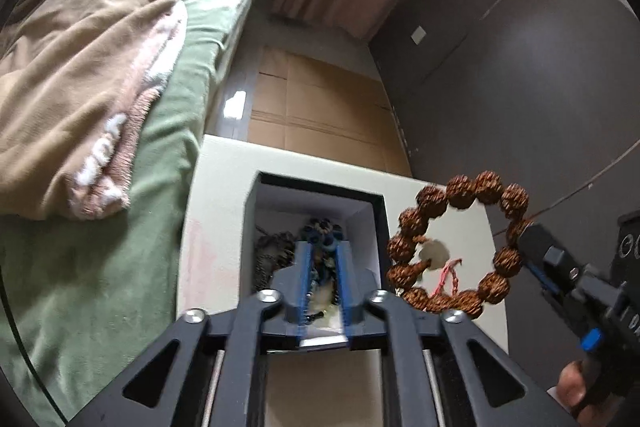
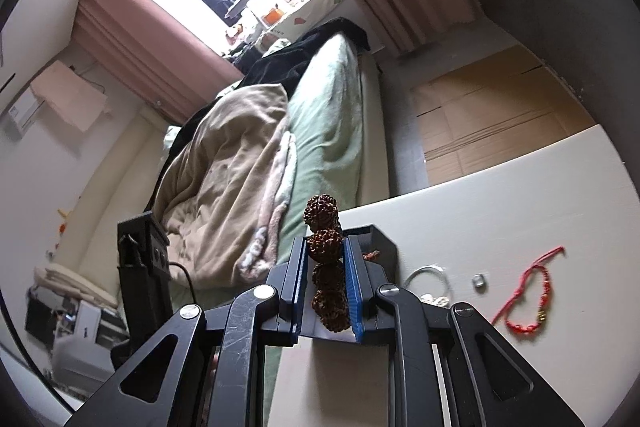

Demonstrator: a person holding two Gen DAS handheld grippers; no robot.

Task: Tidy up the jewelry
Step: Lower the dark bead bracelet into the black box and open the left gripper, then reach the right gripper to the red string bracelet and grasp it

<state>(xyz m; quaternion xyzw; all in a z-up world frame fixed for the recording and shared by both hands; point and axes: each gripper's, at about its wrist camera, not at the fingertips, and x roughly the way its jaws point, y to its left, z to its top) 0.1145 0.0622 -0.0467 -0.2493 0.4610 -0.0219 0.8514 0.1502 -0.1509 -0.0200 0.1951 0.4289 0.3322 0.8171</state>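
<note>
Two claws were seen over a pale surface (image 1: 224, 187) set beside a bed (image 1: 120, 267), whose green sheet and tan blanket (image 1: 80, 67) ran along the surface's left edge. Next to that edge a strip of bare surface was left, bounded on its right by the black rim of an open box (image 1: 372, 223). The left claw (image 1: 323, 259) was pointed down into this box, its blue-lined fingers (image 1: 306, 267) drawn narrow above a heap of dark beads and chains (image 1: 280, 255); whether anything was pinched between them could not be told. To the right of the box a brown beaded bracelet (image 1: 460, 243) was hung in the air above the surface, clear of the box rim. It was gripped at its right side by the right claw (image 1: 532, 239). In the right wrist view the same bracelet (image 2: 326, 267) was clamped edge-on between the right claw's (image 2: 326, 279) pads. Further right, a pale bangle (image 2: 426, 277), a small silver ring (image 2: 479, 282) and a red cord bracelet (image 2: 532, 299) were laid apart on the surface, with open room beyond them toward its far edge. Cardboard (image 2: 500, 123) was spread on the floor past that edge.
</note>
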